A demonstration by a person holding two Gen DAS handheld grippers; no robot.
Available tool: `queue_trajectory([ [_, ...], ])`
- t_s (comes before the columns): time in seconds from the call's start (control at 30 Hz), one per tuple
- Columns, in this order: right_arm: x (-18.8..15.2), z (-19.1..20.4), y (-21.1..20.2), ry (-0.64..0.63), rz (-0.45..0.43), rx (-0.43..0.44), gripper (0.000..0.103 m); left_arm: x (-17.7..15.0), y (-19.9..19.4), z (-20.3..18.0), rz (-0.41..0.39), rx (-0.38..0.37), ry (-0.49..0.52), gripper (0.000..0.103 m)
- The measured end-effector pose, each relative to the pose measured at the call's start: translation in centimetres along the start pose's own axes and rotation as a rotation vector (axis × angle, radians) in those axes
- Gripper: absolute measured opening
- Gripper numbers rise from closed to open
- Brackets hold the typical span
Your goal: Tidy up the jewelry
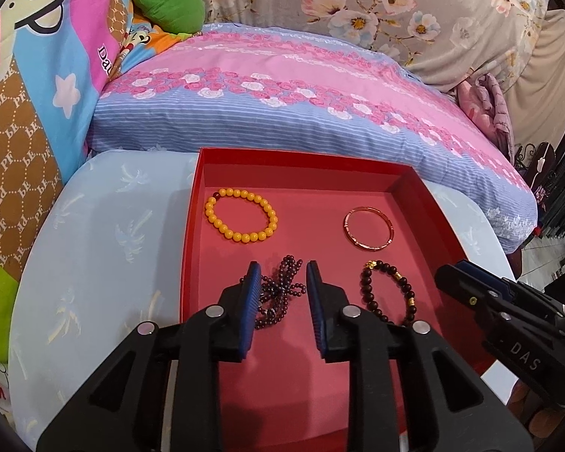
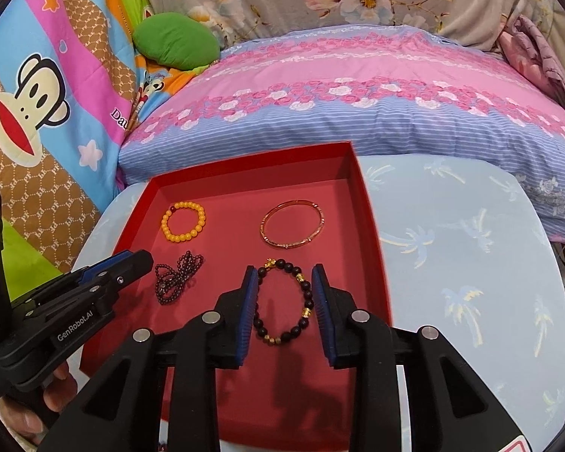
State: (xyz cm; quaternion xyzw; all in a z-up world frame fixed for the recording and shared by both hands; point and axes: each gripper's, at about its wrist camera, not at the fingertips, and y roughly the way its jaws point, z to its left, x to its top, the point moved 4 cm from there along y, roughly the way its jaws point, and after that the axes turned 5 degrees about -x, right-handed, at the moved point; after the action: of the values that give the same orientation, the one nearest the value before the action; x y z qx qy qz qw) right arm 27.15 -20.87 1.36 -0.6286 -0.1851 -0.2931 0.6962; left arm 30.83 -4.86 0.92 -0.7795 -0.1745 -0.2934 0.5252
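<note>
**Four pieces laid out in the red tray, both grippers parted above the near row**

Hovering over the near half of the red tray [image 1: 406, 184], the left gripper [image 1: 282, 286] has its blue pads apart with the tangled dark bead strand [image 1: 278, 293] lying on the tray floor between them; the pads do not appear to press on it, though the strand's near end is hidden behind the left finger, so contact there cannot be ruled out. The right gripper [image 2: 284, 293] likewise stands with its jaws spread on either side of the dark bracelet with gold beads [image 2: 284, 301], which lies flat as an open ring.

Farther back sit the yellow bead bracelet [image 1: 241, 214] on the left and the thin copper-coloured bangle [image 1: 369, 228] on the right. The four pieces are well apart, one to each quarter of the tray, a spacing that probably serves to keep them from tangling. The tray rests on a pale blue palm-print surface [image 2: 471, 245] beside a pink floral pillow [image 2: 358, 86].
</note>
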Motion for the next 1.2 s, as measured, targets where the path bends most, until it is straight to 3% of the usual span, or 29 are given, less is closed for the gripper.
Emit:
queue_trajectory([
  [0.27, -1.3, -0.9, -3.5, 0.014, -0.027, -0.005, 0.030, -0.9, -3.4, -1.3, -0.031, -0.013, 0.024, 0.024],
  [0.6, -5.3, -1.4, -7.7, 0.030, -0.020, 0.005, 0.030, -4.3, -8.1, -2.4, -0.043, -0.031, 0.019, 0.024],
  [1.2, -13.0, -2.1, -10.9, 0.045, 0.051, 0.005, 0.030, -12.0, -11.0, -2.9, 0.035, -0.054, -0.009, 0.024],
])
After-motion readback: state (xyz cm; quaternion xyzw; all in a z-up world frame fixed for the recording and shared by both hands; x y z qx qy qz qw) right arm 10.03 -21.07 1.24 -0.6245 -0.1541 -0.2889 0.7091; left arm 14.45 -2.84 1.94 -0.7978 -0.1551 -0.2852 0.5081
